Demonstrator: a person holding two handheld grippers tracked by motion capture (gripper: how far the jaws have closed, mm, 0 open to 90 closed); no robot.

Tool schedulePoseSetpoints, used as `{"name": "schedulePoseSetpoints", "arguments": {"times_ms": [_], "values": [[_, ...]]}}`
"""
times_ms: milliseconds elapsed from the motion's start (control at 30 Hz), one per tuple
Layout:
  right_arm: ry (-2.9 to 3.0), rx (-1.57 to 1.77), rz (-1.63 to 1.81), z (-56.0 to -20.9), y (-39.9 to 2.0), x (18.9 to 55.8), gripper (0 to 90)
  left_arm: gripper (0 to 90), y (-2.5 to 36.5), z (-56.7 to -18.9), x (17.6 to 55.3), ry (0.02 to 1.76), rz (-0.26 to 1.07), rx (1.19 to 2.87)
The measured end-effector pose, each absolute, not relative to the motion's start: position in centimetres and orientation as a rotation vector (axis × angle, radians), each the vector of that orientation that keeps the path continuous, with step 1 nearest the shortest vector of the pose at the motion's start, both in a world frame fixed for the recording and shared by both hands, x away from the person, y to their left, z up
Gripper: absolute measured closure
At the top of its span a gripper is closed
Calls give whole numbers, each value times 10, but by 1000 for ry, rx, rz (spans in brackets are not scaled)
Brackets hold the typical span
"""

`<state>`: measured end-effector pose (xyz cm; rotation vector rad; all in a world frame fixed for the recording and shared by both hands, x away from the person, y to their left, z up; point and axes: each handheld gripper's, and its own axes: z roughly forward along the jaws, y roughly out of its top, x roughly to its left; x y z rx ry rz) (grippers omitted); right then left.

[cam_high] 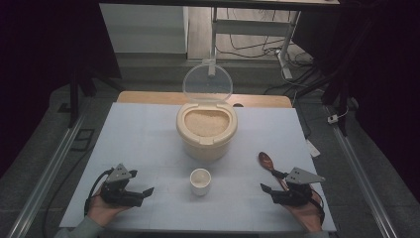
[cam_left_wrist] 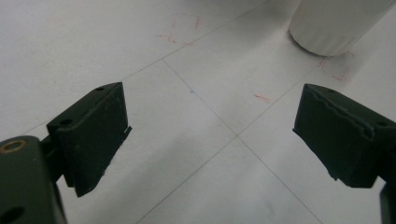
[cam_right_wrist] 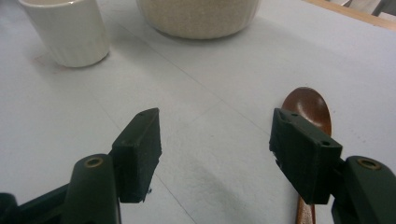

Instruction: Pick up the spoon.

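A cream rice container (cam_high: pixel 206 130) stands mid-table with its clear lid (cam_high: pixel 207 82) flipped up and rice showing inside. A small white cup (cam_high: pixel 200 181) stands in front of it, also seen as cup (cam_right_wrist: pixel 70 32) and cup (cam_left_wrist: pixel 334 23). A brown wooden spoon (cam_high: pixel 269 163) lies at the right, bowl away from me, and spoon (cam_right_wrist: pixel 309 107) passes under the right jaw. My left gripper (cam_high: pixel 147 191) rests open at the front left, gripper (cam_left_wrist: pixel 210 135) with bare table between its jaws. My right gripper (cam_high: pixel 267 189) stands open beside the spoon's handle, gripper (cam_right_wrist: pixel 215 140) holding nothing.
The white table sheet (cam_high: pixel 138 134) has faint grid lines and red marks. A wooden board edge (cam_high: pixel 148 97) runs along the back. Metal rails (cam_high: pixel 54 163) flank the table, with cables and a desk frame (cam_high: pixel 285 44) behind.
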<state>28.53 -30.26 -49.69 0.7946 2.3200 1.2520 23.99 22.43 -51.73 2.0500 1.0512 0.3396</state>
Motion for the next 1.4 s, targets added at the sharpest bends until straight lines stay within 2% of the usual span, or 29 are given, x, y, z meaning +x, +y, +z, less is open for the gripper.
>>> {"name": "schedulePoseSetpoints", "arguments": {"times_ms": [433,1033,1400], "values": [[2329,814,1205,-499,-300,285,345,98,223,-518,242,1053,323,2055],[2297,912,1225,-482,-303,288,362,96,223,-519,247,1041,308,2051],[2373,1090,998,-452,-299,301,362,96,225,-519,248,1044,310,2054]]}}
